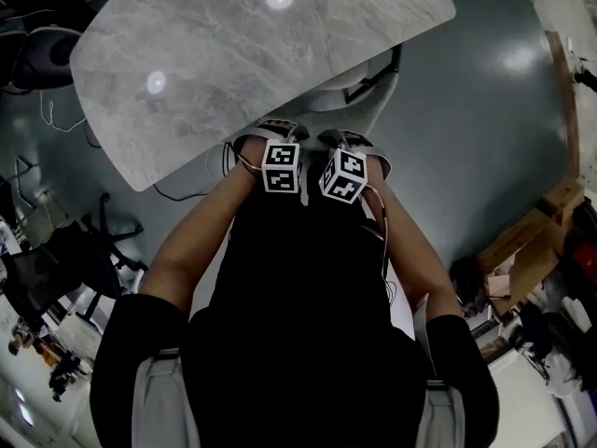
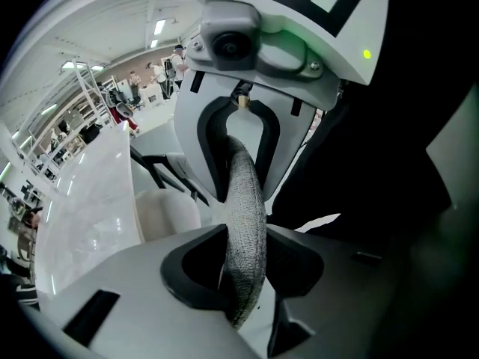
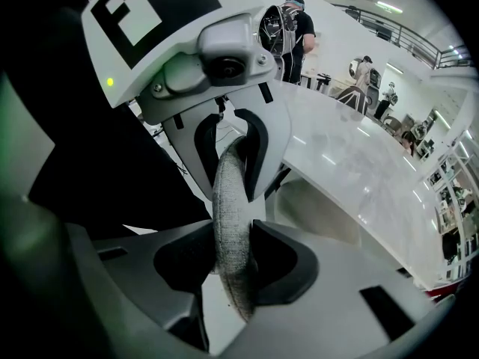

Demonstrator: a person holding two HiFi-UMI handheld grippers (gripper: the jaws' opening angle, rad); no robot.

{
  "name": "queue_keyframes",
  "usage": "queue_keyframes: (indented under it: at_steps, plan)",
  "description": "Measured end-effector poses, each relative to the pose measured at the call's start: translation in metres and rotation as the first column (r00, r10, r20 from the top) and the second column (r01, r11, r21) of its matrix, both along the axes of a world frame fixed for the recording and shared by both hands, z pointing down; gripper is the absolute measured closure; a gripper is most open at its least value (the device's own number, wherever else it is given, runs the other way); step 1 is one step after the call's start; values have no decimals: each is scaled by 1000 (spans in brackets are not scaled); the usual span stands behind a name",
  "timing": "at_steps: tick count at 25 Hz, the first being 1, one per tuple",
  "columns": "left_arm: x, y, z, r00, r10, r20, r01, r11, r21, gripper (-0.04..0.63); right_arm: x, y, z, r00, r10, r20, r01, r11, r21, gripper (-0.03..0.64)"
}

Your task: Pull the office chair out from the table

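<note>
Nearest in the head view is the person's black top, with both forearms reaching forward. The left gripper (image 1: 279,134) and right gripper (image 1: 346,142) sit side by side, close together and angled steeply down. In the left gripper view, the left gripper (image 2: 247,275) has its jaws partly closed, pads pressing on both faces of a grey fabric backrest rim (image 2: 245,197). The right gripper view shows the same: the right gripper (image 3: 234,264) is clamped on the backrest rim (image 3: 227,193), jaws narrowed to the thickness of the rim. Both grips look firm, with the fabric filling the gap.

Just past the grippers, the pale seat of the office chair (image 1: 366,101) sits partly under the edge of the grey marble counter (image 1: 252,54), so the chair reads as tucked in. The seat (image 2: 161,208) is close below the counter (image 2: 90,193). Beyond that are dark floor (image 1: 476,110) and cables.

Progress: reach and grasp done on both sides. The pull itself is not yet done, so the chair has to roll back toward the person until the seat clears the counter edge. Cables on the floor could snag the castors.
</note>
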State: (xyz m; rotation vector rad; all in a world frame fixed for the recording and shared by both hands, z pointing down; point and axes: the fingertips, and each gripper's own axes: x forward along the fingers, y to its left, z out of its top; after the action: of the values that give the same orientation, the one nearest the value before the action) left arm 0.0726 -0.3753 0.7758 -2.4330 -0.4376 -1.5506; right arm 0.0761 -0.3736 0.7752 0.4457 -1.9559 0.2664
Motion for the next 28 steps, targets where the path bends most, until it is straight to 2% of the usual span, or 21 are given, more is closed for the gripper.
queue_keyframes:
  at_steps: [5, 10, 15, 22, 28]
  plan:
    - [6, -10, 3, 1000, -20, 11, 20, 1000, -12, 471, 5, -9, 3, 1000, 3, -10, -3, 1000, 2, 488]
    - [-24, 27, 10, 997, -16, 69, 23, 995, -98, 472, -24, 27, 9, 1000, -6, 18, 8, 996, -88, 491]
    - [-8, -4, 11, 998, -1, 57, 5, 998, -67, 477, -7, -3, 15, 1000, 6, -1, -6, 996, -93, 492]
    - [-5, 4, -1, 999, -1, 51, 6, 994, -106, 488, -1, 4, 8, 999, 38, 3, -37, 993, -116, 500]
    - [-3, 5, -3, 998, -7, 55, 11, 997, -75, 499, 0, 5, 3, 998, 64, -2, -64, 994, -94, 508]
